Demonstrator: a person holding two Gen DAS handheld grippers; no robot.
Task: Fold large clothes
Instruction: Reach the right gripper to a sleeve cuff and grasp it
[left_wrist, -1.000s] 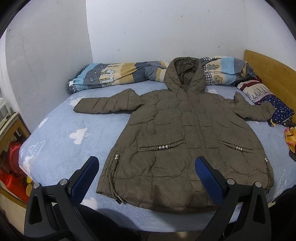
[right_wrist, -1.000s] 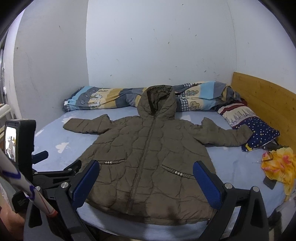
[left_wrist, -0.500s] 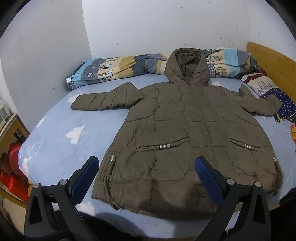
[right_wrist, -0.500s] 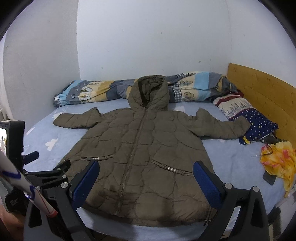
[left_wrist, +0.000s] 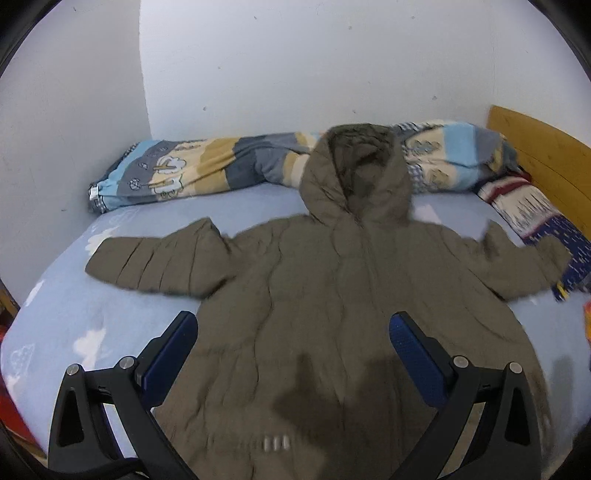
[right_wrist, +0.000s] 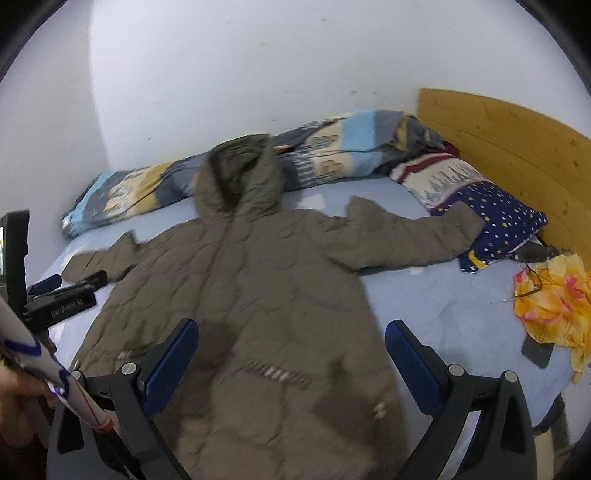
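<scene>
Tools (left_wrist: 293, 354) closer above coat (left_wrist: 332, 295)

dim indoor light | motion blur | fisheye-bent, dark corners

we can't see the coat's (left_wrist: 332, 295) hem, cut off below; its pocket beads (right_wrist: 277, 373) smear into blur.

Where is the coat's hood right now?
In both views the hood lies at the far end of the coat, propped against the rolled striped blanket along the wall.
</scene>
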